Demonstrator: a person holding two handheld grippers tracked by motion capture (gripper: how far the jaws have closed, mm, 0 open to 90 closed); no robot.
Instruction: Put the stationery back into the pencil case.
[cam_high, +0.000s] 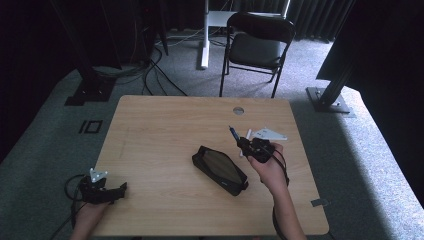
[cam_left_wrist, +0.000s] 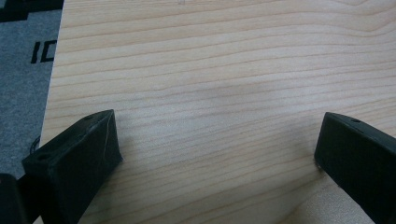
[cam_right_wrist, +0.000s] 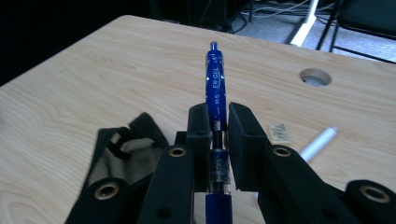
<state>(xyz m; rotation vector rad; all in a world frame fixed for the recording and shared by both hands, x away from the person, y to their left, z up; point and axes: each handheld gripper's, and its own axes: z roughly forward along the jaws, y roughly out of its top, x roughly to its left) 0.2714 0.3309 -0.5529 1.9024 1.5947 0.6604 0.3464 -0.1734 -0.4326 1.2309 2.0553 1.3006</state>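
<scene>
While my left tool (cam_left_wrist: 215, 154) rests spread on the desk (cam_high: 160, 130), I see my right tool (cam_right_wrist: 218, 122) pinching a blue pen (cam_right_wrist: 215, 84) beside the black pouch (cam_high: 220, 170).

Blue pen (cam_right_wrist: 215, 88): lower barrel cut off by the bottom edge of the right gripper view, middle section covered by the jaws of the right hand-held gripper (cam_right_wrist: 218, 123); in the high view too small to read. Black pouch (cam_right_wrist: 122, 149): near end hidden behind the gripper body in the right gripper view. White stick-like item (cam_right_wrist: 320, 143): lower end hidden behind the same gripper, kind unclear. Small pale tag (cam_right_wrist: 279, 131): print too small to read. Left hand-held gripper (cam_left_wrist: 215, 154): both jaws cut off by the frame's lower corners. Floor marking (cam_left_wrist: 43, 51): cropped by the surface edge (cam_left_wrist: 56, 88), illegible.
</scene>
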